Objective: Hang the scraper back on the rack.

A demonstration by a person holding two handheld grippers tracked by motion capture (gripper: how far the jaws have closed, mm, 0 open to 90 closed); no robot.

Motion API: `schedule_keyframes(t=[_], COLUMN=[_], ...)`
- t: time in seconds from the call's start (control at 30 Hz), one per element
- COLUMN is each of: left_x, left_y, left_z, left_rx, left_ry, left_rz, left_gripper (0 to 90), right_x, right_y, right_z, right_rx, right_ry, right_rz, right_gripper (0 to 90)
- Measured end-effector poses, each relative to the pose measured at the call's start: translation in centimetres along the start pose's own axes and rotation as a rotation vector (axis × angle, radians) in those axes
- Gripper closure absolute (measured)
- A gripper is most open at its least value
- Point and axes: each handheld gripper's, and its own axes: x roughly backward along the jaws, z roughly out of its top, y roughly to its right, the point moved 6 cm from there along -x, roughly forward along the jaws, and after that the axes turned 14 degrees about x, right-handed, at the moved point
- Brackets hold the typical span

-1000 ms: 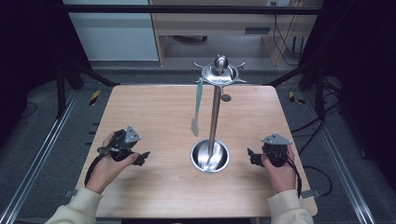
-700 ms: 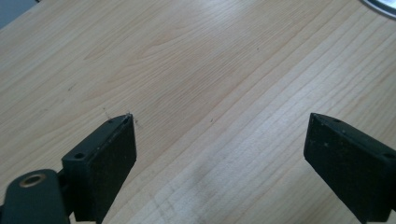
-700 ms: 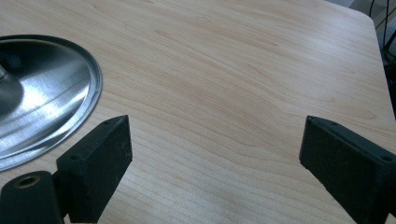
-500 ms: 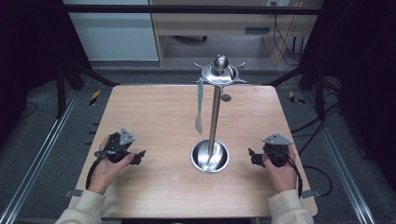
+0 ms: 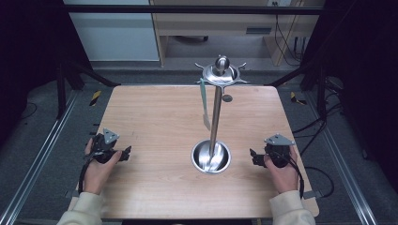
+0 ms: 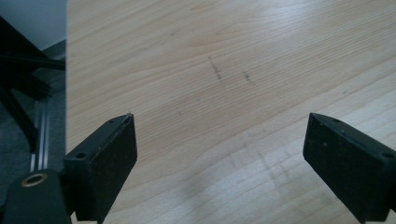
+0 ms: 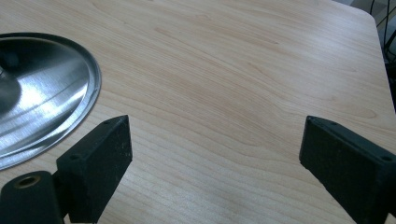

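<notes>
Nearest the person, at the front of the wooden table [image 5: 155, 122], both hands rest on the board, each with its tool. At the left edge sits the left gripper [image 5: 126, 153], its jaws spread wide with bare wood between them — the left gripper view shows the same gap, with the table's edge and a dark frame off to one side. Over on the right the right gripper [image 5: 252, 157] lies just as low, jaws likewise apart and clamped on nothing; both grippers point inward toward the middle.

Between the two, a little nearer the right one, stands the utensil stand [image 5: 215, 117]. Its round steel base dish [image 5: 211, 157] lies near the right gripper but apart from it; in the right gripper view the dish's rim [image 7: 91, 79] curves in at the left, with open wood between it and the jaws. The dish looks polished, and whether anything lies in it I cannot tell.

Up from the dish rises a slim upright pole to a round top disc [image 5: 220, 74] with small hooks around it. From a hook on its left side hangs a pale green spatula [image 5: 204, 105], blade down, close beside the pole — clear of the tabletop. Nothing stands between either gripper and the stand.
</notes>
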Motion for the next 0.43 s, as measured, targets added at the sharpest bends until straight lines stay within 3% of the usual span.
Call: schedule_keyframes(t=[0.13,0.17,0.43], left_x=[0.6,1.0,1.6], left_y=[0.0,0.2,0.1], left_z=[-0.3,-0.6,-1.2], left_rx=[0.03,0.057,0.071], left_ry=[0.013,0.006,-0.007], left_rz=[-0.014,-0.053,-0.084], left_gripper=[9.5,9.4,8.9], right_x=[0.0,0.0,-0.1], right_y=[-0.2,-0.2,-0.1], right_z=[0.1,0.1,0.1], right_rx=[-0.005,-0.008,0.005], right_ry=[0.005,0.004,0.0], right_rz=[0.006,0.008,0.009], right_gripper=[9.6,9.5,9.3])
